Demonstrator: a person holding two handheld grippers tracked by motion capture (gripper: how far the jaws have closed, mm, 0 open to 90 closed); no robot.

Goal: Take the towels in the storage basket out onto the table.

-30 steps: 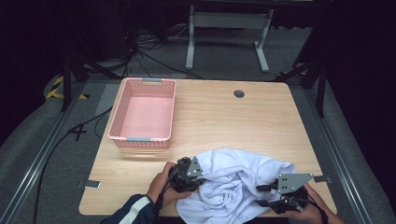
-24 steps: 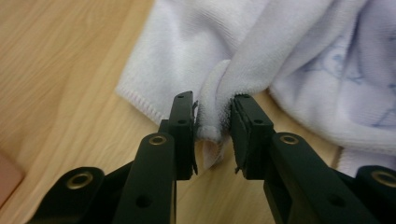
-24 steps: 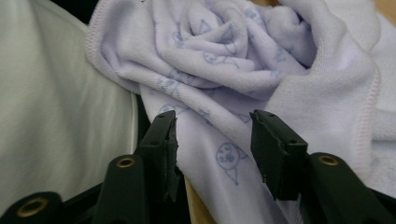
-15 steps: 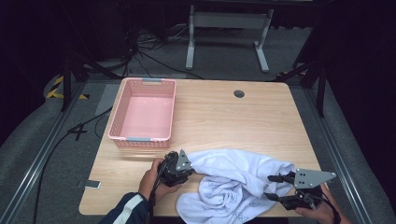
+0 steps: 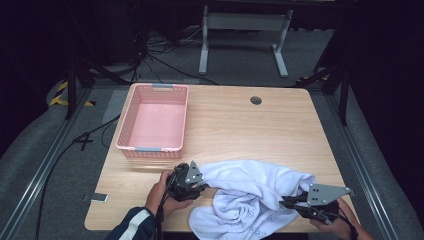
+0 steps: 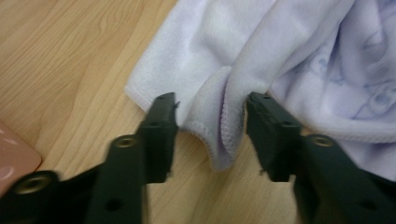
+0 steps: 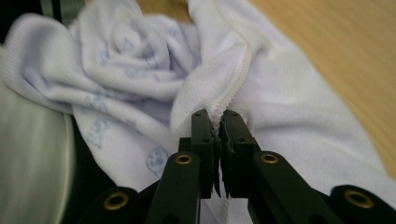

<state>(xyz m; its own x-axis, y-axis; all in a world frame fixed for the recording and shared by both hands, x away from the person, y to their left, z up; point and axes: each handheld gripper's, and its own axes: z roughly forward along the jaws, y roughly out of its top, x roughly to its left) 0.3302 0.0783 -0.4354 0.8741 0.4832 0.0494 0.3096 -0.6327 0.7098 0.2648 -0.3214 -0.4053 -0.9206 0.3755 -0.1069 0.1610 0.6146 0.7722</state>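
A crumpled white towel with a faint blue print lies at the near edge of the wooden table. My left gripper is at the towel's left end. In the left gripper view, my left gripper stands open around a folded corner of the towel; its jaws have just been opening. My right gripper is at the towel's right end. In the right gripper view, my right gripper has just closed and pinches the towel's stitched hem.
A pink plastic basket stands at the table's far left, with nothing in it. A round cable hole sits near the far edge. A small flat device hangs off the near left corner. A metal stand stands on the floor beyond.
The two grippers have drawn slightly apart, so the towel lies spread wider. The left jaws stand wider around the corner. The right jaws have shut on the hem.
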